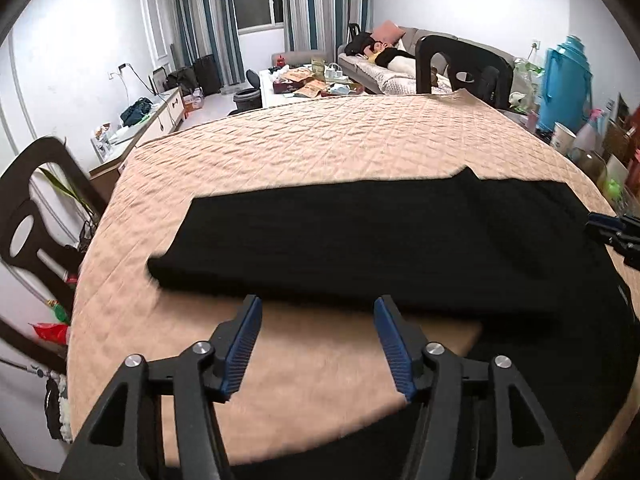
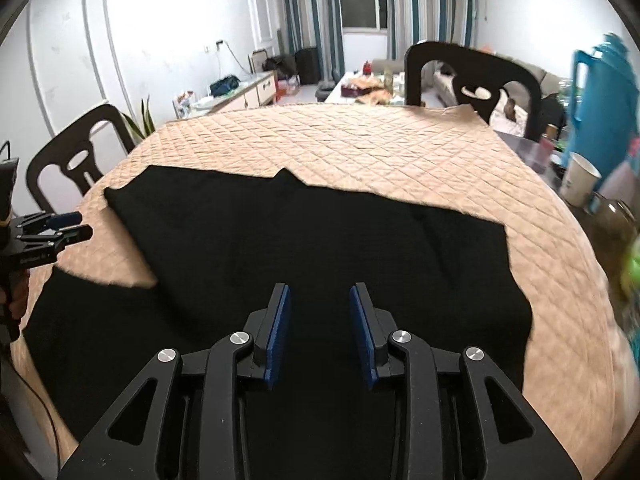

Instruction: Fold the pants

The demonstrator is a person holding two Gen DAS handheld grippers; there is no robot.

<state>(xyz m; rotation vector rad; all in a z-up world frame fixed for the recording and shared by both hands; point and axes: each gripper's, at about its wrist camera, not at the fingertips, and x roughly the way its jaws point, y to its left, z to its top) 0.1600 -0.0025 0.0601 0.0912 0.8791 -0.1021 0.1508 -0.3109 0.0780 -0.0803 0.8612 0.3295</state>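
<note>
Black pants lie flat on a peach quilted table cover, one leg stretched to the left and another part hanging over the near edge. They also fill the middle of the right wrist view. My left gripper is open and empty, its fingertips just short of the pants' near edge. My right gripper is open and empty, hovering over the pants' wide part. The right gripper shows at the right edge of the left wrist view; the left gripper shows at the left edge of the right wrist view.
Dark chairs stand at the far side and the left side of the table. A blue thermos, a paper cup and bottles crowd the right edge. A sofa and a cluttered coffee table are behind.
</note>
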